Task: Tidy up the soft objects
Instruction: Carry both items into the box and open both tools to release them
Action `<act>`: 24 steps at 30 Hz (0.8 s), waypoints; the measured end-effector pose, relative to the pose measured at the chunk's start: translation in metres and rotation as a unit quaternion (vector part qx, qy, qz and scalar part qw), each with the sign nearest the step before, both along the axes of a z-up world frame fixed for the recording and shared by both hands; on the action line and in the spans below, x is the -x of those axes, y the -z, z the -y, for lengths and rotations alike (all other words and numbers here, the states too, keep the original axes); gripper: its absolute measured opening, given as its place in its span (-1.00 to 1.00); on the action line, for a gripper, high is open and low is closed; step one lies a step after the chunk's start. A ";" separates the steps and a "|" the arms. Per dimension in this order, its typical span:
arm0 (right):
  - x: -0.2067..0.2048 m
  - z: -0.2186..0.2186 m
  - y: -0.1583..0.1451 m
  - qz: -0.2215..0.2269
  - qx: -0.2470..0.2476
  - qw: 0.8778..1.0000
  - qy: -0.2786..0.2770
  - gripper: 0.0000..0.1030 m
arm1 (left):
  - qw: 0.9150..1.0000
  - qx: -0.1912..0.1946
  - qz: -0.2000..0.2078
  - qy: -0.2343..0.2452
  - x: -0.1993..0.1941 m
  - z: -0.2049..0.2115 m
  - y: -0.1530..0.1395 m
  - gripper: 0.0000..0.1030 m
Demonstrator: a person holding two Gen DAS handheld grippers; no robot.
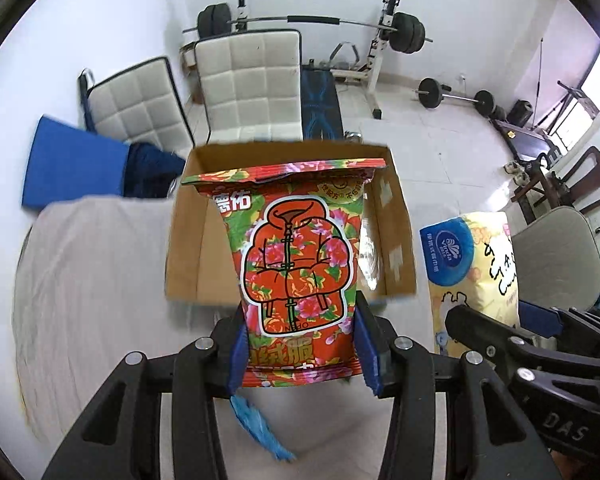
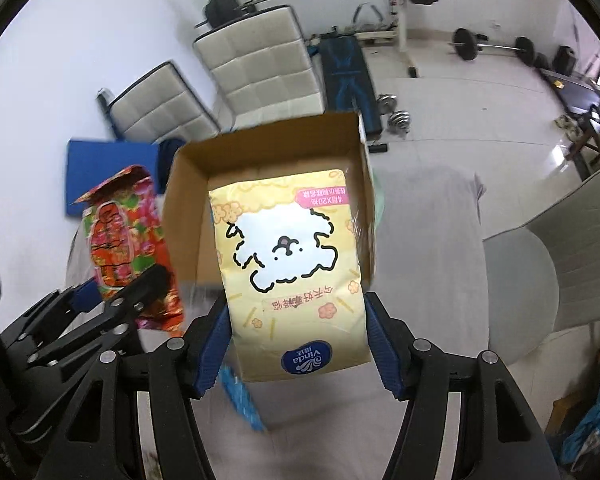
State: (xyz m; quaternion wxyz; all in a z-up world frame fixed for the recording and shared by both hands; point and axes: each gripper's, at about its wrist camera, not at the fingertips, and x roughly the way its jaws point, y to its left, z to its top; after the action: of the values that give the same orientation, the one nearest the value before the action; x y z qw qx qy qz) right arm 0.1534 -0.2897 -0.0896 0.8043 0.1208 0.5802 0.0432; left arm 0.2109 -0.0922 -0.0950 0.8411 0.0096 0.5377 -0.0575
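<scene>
Open cardboard box [image 1: 288,224] [image 2: 276,168] on grey-covered table [image 1: 100,280] [image 2: 428,260], just ahead of both grippers. Padded chairs [image 1: 252,84], barbell rack [image 1: 384,24] beyond. Left gripper [image 1: 300,344] clamps red floral pack [image 1: 296,264] [image 2: 128,240] by lower sides, held up before box. Right gripper [image 2: 298,340] clamps yellow tissue pack [image 2: 292,264] [image 1: 476,264], likewise before box. Blue scrap [image 1: 256,428] on table under left gripper.

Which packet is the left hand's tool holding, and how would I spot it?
Find the open cardboard box on the grey-covered table. In front of it, the left gripper clamps a red flowery packet. Its padded-jacket drawing distinguishes it from the pale yellow tissue pack beside it.
</scene>
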 end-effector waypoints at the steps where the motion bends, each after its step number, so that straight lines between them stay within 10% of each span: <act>1: -0.013 -0.005 0.006 -0.001 0.002 1.000 0.007 0.27 | 1.000 0.001 -0.003 0.003 -0.016 -0.005 0.012 -0.18; 14: -0.168 -0.048 0.147 -0.058 0.023 0.997 0.034 0.27 | 0.992 0.043 -0.116 0.018 -0.161 -0.025 0.105 -0.18; 24: -0.226 -0.055 0.238 -0.097 0.049 0.994 0.010 0.28 | 0.970 0.090 -0.226 0.022 -0.222 -0.020 0.193 -0.17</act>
State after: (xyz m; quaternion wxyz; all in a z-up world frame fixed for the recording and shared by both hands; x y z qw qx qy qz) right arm 0.3795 -0.2349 -0.3277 0.7496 0.0902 0.6557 -0.0054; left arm 0.4332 -0.0719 -0.2883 0.6938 -0.0676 0.7061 -0.1243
